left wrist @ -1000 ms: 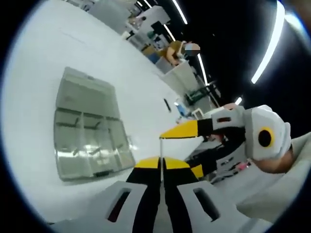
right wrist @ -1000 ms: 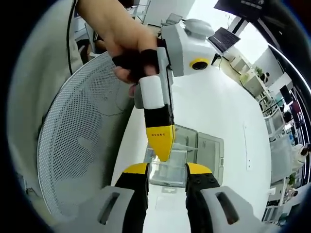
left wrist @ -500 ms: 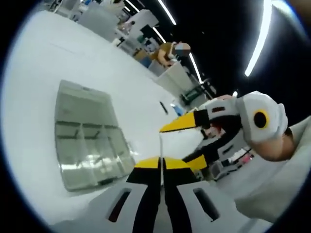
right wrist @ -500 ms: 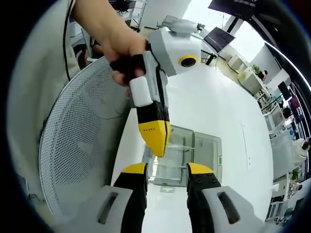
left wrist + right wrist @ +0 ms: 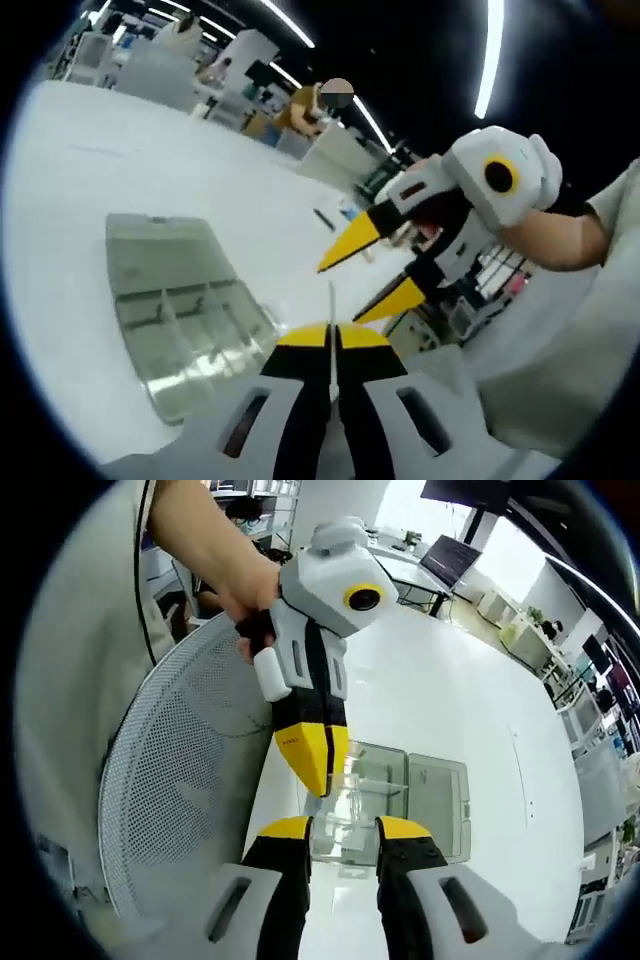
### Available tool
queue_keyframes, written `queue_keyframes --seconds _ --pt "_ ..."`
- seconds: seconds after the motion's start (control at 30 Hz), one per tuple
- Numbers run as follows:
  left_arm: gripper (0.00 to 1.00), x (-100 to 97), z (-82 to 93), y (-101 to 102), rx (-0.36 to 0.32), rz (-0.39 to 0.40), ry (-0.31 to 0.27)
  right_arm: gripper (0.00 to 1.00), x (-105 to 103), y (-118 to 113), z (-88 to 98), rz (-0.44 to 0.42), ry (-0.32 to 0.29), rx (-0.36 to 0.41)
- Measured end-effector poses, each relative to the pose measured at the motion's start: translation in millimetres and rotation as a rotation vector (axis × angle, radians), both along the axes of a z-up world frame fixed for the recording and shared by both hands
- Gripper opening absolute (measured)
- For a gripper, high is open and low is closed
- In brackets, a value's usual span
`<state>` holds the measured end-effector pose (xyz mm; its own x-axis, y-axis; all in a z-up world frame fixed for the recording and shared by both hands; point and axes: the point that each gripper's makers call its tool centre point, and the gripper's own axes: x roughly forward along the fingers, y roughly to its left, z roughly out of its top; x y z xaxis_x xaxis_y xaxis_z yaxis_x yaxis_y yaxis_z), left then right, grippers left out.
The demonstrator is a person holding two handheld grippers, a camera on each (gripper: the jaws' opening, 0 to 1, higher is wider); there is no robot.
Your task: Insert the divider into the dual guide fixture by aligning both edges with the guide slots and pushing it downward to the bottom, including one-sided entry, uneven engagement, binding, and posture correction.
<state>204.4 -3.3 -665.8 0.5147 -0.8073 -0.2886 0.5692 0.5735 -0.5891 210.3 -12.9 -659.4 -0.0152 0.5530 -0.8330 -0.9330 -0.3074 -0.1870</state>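
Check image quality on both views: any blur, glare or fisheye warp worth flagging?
Left gripper view: soft overall, clear box blurred, ceiling light strips blown out against a dark ceiling. Right gripper view: sharper, the left hand-held gripper is crisp, bright glare washes the white table; fisheye bends the mesh chair back.
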Motion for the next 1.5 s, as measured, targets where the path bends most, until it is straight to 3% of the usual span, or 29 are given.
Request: queue_keyframes --seconds 0.73,0.93,1.5 --pt "0.0 -10.4 0.8 -6.8 0.157 -0.14 -0.221 0.07 -15.8 -2.2 -6.2 0.096 0.155 -0.075" --pt "0.0 -12.1 1.4 -8.7 0.18 -0.162 -0.253 0.04 -21.8 -2.2 -7.5 0.116 0.196 -0.095" --pt "0.0 -16.9 3.2 -14.7 0.214 -0.204 -0.318 0.0 -26.7 -4.6 -13.6 0.133 0.241 -0.138"
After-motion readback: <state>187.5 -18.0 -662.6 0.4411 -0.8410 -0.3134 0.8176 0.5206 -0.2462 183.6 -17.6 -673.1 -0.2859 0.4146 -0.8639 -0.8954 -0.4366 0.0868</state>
